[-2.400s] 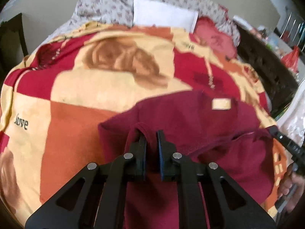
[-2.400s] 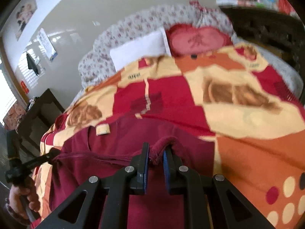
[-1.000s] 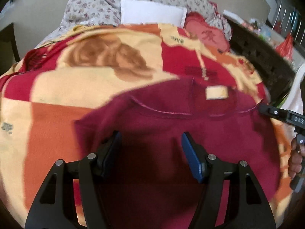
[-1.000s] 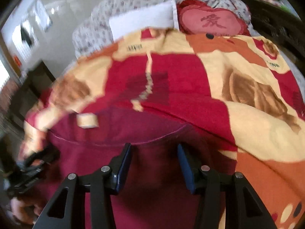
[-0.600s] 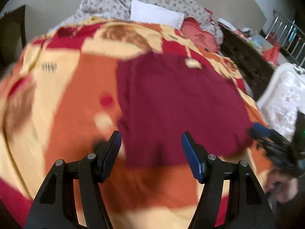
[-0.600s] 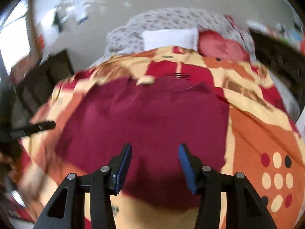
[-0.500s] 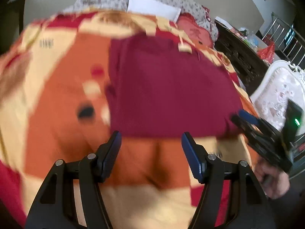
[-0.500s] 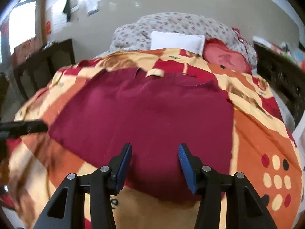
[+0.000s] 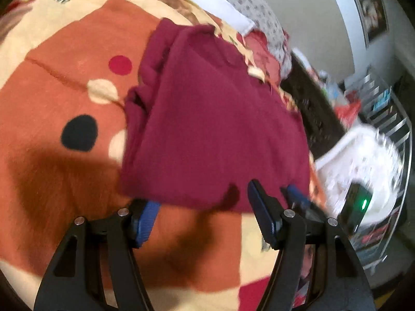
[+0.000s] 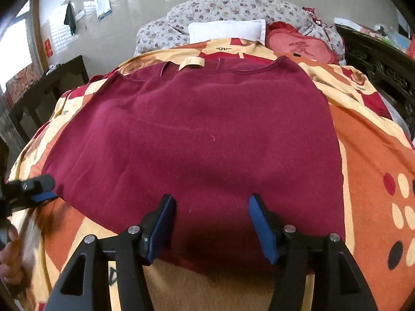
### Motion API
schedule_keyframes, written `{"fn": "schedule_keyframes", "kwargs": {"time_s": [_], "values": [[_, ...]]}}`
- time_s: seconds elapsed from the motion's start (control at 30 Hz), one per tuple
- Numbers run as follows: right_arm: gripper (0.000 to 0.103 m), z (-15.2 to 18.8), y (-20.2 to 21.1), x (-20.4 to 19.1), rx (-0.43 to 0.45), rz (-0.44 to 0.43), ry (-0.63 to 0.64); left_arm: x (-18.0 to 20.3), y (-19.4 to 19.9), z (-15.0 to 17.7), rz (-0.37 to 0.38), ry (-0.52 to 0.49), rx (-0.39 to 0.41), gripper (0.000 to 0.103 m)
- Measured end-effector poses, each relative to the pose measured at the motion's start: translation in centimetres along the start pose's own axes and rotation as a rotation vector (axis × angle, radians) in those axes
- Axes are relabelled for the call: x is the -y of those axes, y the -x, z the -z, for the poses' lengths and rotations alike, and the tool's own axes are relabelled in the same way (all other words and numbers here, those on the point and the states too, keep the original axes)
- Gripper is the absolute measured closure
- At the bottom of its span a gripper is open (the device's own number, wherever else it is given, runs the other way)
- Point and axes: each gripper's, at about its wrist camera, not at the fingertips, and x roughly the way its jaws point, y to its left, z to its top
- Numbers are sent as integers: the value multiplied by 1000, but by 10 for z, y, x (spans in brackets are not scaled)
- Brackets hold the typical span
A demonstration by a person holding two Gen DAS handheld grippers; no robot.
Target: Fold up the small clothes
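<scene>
R gripper [image 10: 210, 223] is hovering nearest the lens in the right wrist view, jaws standing wide apart w/ blue pads [image 10: 260, 226] showing, nothing clamped. Its jaws have just been opening further; only the near hem of the maroon sweater [image 10: 202, 134] is lying under the gap, not pinched. L gripper [image 9: 202, 207] in its own view is likewise spread wide, one pad at the near-left hem corner, the other over the near-right part of the hem; cloth is lying under the gap, not pressed. Can't tell whether the pad tips are touching fabric, the view is blurry.

The sweater is lying spread flat on the patterned blanket [image 10: 371, 145] approx. in the middle of the bed, hem twd the grippers, neckline [image 10: 233, 71] at the far end. A cream neck label [image 10: 191, 63] is sitting at the collar. In the left wrist view the far-left side of the garment is looking bunched and rumpled [image 9: 147, 77].

At the left edge of the right wrist view, the L gripper's tip [image 10: 36, 189] is sitting just beside the near-left hem corner, w/ the person's hand [image 10: 9, 256] below it. In the left wrist view the R gripper's tip [image 9: 298, 194] is poking in at the near-right hem.

Beyond the sweater: a white pillow [image 10: 225, 29], a red cushion [image 10: 298, 44] beside it, a floral quilt [image 10: 233, 7] heaped behind both. Dark wooden furniture [image 10: 381, 62] is flanking the bed on the right.
</scene>
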Motion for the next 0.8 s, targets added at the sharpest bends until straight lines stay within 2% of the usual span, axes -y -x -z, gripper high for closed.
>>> {"fn": "schedule_keyframes", "kwargs": {"time_s": [0.1,0.3,0.33,0.37,0.4,0.5,0.53,0.6,0.8], "values": [[44,-3,0,0,0,-3,-1,-8,1,-5,23,102,53,36],[44,-3,0,1,1,-3,-2,-4,-1,-12,6,160,102,39],[44,-3,0,1,0,-4,-2,-1,-1,-14,-4,155,107,45],[44,-5,3,4,-1,-21,-15,0,-3,-15,-23,150,102,59],[44,-6,8,7,3,-42,-38,0,-4,-15,-40,148,89,62],[43,-2,43,33,60,-133,-190,-5,-3,-13,-35,130,74,62],[38,4,56,45,78,-125,-225,-7,-4,-14,-34,129,72,62],[35,10,64,59,69,-100,-259,-14,-3,-14,-22,146,63,62],[35,26,45,102,-8,-233,-375,-16,-2,-16,-34,142,60,62]]}}
